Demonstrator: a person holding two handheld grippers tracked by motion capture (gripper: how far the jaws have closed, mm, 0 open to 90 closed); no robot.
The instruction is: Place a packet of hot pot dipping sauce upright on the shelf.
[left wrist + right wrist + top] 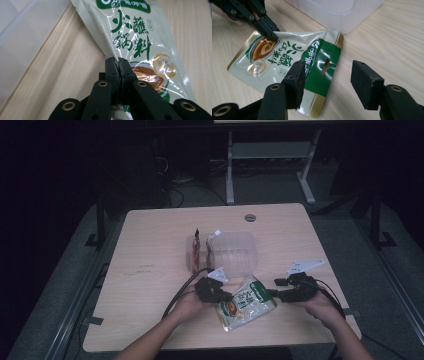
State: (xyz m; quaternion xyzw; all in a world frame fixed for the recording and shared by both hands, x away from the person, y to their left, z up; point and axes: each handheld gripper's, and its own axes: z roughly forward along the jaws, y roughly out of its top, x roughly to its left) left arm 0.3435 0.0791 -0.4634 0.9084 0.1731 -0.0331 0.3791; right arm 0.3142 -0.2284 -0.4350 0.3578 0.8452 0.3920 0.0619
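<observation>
Pale wooden table (150, 270): left gripper (117, 62) pinches the cream-and-green sauce pouch (246, 302) edge to steady it, right gripper (327, 75) spread around its green end, probably to grab.

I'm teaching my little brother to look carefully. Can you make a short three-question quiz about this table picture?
1. True or false: the left hand-held gripper is shut on the sauce packet.
2. What stands just beyond the packet? A) clear plastic box B) metal pot C) red cup
3. Fill in: the right hand-held gripper has its jaws ____, with the packet's green end between them.

Key: 1 true. 2 A, the clear plastic box. 3 open, its pads apart and not pressing.
</observation>
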